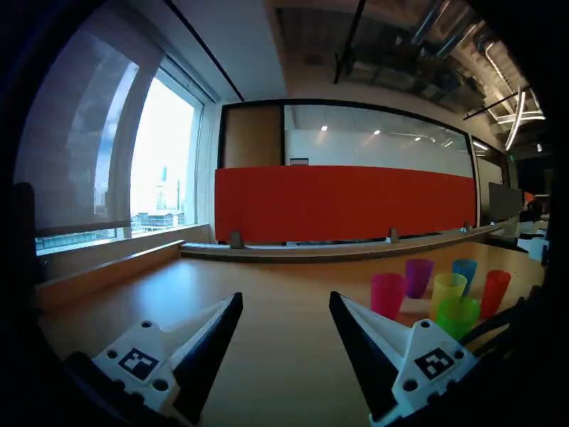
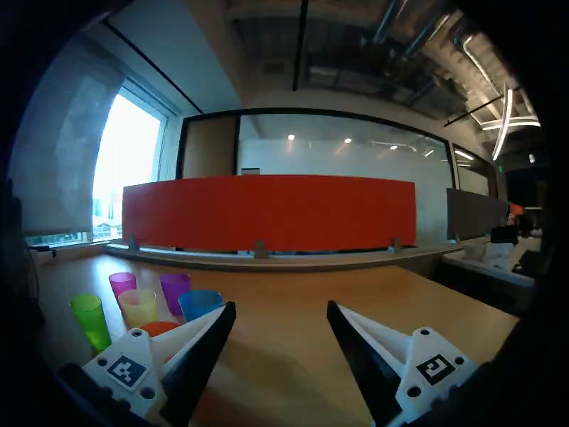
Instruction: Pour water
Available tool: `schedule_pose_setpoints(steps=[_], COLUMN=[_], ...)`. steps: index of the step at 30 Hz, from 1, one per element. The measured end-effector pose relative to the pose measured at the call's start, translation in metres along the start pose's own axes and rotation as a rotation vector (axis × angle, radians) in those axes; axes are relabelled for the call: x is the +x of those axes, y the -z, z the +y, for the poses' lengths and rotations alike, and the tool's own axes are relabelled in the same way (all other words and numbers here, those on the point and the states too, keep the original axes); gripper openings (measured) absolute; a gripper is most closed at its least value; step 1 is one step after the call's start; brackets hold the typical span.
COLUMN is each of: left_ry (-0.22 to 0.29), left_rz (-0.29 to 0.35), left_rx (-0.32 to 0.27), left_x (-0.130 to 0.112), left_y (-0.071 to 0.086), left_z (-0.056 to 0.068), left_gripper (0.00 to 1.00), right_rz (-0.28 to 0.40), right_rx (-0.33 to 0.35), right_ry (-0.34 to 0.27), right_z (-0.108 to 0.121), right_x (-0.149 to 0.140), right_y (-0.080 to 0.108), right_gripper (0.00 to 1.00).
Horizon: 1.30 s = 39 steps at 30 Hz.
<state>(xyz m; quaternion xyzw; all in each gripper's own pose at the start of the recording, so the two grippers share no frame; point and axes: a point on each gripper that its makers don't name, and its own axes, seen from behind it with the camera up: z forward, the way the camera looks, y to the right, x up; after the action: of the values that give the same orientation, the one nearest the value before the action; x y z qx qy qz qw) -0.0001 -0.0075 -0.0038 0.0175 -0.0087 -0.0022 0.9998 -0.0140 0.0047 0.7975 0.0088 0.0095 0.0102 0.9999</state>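
Gaping left gripper (image 1: 285,297): fingers released and spread wide, nothing between them, bare wood showing in the gap.
Right gripper (image 2: 281,306): fingers likewise released and wide apart, holding nothing.
Cups, left gripper view: six plastic cups stand upright in a tight cluster on the table, to the right of the right finger.
Nearest that finger: pink cup (image 1: 387,293), just beside the fingertip.
Front of cluster: green cup (image 1: 457,315), with the yellow cup (image 1: 448,287) right behind it.
Back of cluster: purple cup (image 1: 418,276) and blue cup (image 1: 464,272).
Far right: red cup (image 1: 495,292).
Cups, right gripper view: the cluster sits left of the left finger; the blue cup is just beside its tip, and the red cup is partly hidden behind it.
Table (image 1: 284,370): pale wooden top under both grippers.
Far edge: red partition (image 1: 341,203) running along the table.
Left side: bright window (image 1: 160,164).
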Motion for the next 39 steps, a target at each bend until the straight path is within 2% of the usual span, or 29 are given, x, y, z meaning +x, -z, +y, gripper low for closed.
schedule_pose_setpoints(steps=[39], left_ry=[0.004], left_rz=[0.001], left_rx=[-0.001], left_x=[-0.0064], left_y=[-0.0037], left_z=[-0.0001], left_gripper=[0.9], right_rz=[-0.001], right_rx=[0.0], right_ry=[0.0], right_z=[-0.0003], right_x=[0.0012], right_y=[0.0004], right_gripper=[0.99])
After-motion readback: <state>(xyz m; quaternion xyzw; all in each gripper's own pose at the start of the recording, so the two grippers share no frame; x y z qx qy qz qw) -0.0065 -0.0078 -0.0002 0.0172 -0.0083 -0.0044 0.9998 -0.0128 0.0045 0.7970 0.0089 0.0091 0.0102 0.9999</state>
